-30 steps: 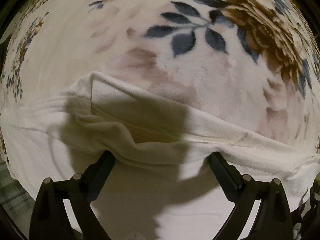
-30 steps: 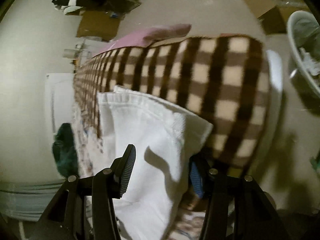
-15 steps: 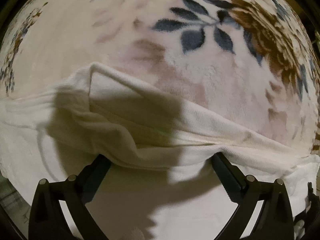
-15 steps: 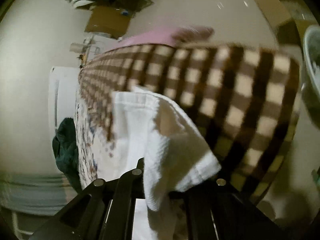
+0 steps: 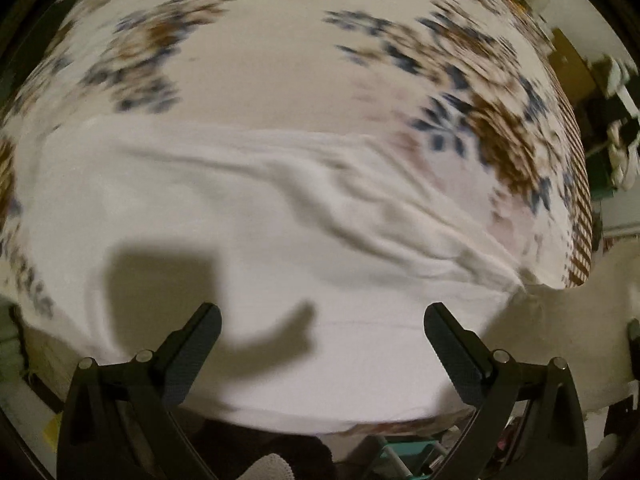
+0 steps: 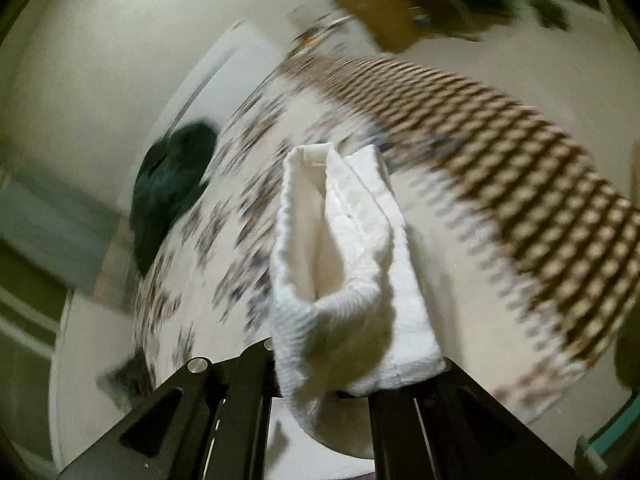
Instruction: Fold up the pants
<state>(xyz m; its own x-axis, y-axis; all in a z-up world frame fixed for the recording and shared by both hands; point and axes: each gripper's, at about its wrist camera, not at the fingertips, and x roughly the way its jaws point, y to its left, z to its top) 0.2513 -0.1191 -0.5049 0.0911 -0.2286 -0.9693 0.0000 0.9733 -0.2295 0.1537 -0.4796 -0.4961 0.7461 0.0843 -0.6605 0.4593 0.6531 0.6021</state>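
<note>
White pants lie spread and wrinkled on a floral blanket in the left wrist view. My left gripper is open and empty, held above the near part of the pants. In the right wrist view my right gripper is shut on a bunched end of the white pants and holds it up above the bed; the fabric hides the fingertips.
A brown checked blanket covers the far side of the bed. A dark green garment lies at the bed's edge by the wall. Cardboard and clutter sit on the floor beyond. Both views are motion blurred.
My right gripper closed on the pants' end and lifted it, swinging over the bed. My left gripper pulled back and up from the pants' folded edge, staying open.
</note>
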